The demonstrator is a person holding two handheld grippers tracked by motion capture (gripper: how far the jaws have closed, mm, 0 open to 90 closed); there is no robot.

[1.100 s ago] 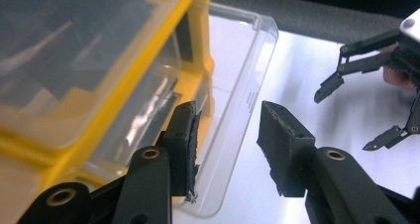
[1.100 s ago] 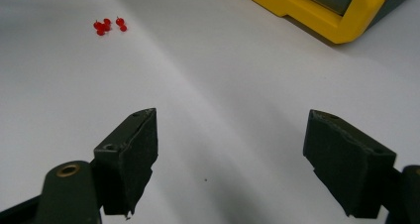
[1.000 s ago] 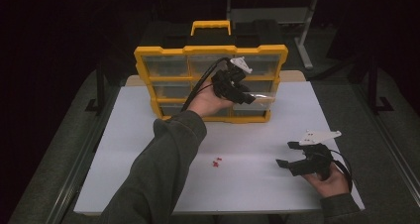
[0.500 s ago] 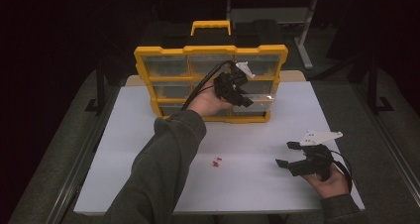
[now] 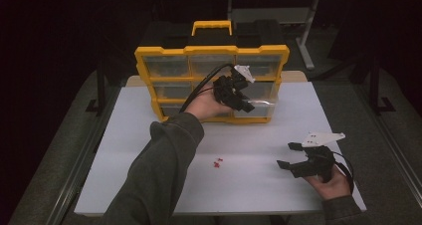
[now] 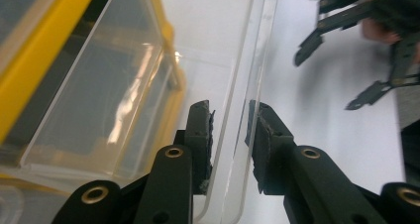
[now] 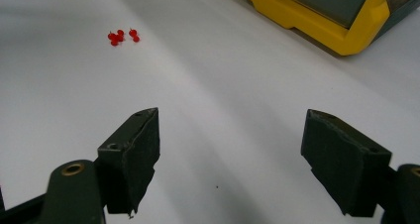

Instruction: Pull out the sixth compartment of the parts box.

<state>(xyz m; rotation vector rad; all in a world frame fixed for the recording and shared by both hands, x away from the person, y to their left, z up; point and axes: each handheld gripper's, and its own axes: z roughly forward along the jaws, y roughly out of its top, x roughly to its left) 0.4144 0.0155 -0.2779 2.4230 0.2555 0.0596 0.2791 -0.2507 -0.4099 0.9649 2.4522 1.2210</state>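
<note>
High view: a white table [image 5: 149, 150] fills the middle of the frame in a dark room. At its upper centre stands a yellow organizer [image 5: 211, 83] with rows of clear drawers. A person's left forearm in a grey-green sleeve [image 5: 159, 175] comes up from the bottom centre, and the left gripper [image 5: 239, 93] sits against the organizer's lower right drawers. At the lower right, the right gripper [image 5: 291, 155] hovers over bare table, its jaws wide apart with nothing between them. A few red pins [image 5: 217, 163] lie on the table just below centre, well apart from both grippers.

Left gripper view: the two black pads [image 6: 200, 135] rise from the bottom centre, either side of the clear front lip of a drawer [image 6: 245, 100] that stands partly out of the yellow frame at the left. The jaws have just been closing on that lip; the left pad looks to be touching it, while a thin gap shows at the right pad. The other gripper shows in the upper right.

Right gripper view: the pads stand far apart at the bottom, the pins at the upper left, the organizer's corner at the upper right.
</note>
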